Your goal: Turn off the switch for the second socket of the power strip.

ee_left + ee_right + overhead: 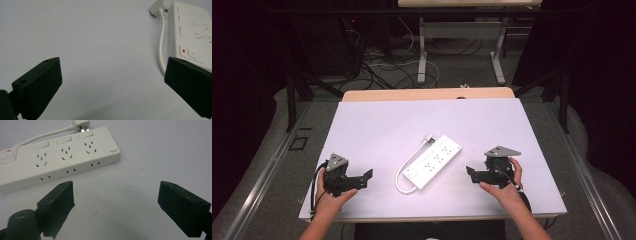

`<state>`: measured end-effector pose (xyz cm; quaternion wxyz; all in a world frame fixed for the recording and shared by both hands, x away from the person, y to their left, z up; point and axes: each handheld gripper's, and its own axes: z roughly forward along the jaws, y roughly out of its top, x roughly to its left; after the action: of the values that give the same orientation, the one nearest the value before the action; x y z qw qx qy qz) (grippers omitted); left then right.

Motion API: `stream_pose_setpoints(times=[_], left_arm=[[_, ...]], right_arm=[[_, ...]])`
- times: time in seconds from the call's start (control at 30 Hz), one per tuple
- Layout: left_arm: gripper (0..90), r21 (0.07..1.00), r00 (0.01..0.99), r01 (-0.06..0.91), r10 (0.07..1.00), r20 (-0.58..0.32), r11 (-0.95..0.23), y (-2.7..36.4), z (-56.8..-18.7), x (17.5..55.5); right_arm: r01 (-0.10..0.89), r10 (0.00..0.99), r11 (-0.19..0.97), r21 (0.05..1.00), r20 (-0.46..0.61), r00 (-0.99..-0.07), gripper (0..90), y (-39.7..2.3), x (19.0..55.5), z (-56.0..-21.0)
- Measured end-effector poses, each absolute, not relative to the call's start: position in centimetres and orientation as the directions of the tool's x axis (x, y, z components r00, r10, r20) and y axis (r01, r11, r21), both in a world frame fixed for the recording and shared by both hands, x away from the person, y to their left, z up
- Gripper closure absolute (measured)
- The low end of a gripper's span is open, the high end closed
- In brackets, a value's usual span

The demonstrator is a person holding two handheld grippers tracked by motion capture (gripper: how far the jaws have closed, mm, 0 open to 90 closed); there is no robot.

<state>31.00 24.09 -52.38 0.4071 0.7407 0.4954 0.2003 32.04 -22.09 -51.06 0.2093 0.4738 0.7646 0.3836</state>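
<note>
White plastic power strip with its looped white cord lay mid-tabletop, between the two claws and touched by neither. Left claw and right claw both stood wide and empty. The approach seemed barely begun; next, each claw probably needed to reach inward toward the strip.

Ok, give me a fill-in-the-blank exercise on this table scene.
1. The power strip lies between the two ____.
2. Its cord ends in a ____ lying loose beside the strip's far end.
3. The jaws of both the left tool and the right tool stand ____, with nothing between them.

Missing words: tools; plug; open
</note>
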Motion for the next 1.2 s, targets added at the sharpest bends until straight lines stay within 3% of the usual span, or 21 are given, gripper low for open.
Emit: stream_pose_setpoints(times=[0.47,1.2], left_arm=[[1.1,0.801,0.428,0.574,0.896,-0.116,-0.171,23.7,-52.4,30.9],[1.5,0.800,0.432,0.573,0.895,-0.110,-0.179,23.6,-52.5,30.9]], right_arm=[[0.541,0.861,0.293,0.788,0.030,-0.508,16.0,-20.9,32.7,-50.3],[0.510,0.827,0.358,0.783,-0.012,-0.563,30.3,-18.0,35.0,-48.5]])
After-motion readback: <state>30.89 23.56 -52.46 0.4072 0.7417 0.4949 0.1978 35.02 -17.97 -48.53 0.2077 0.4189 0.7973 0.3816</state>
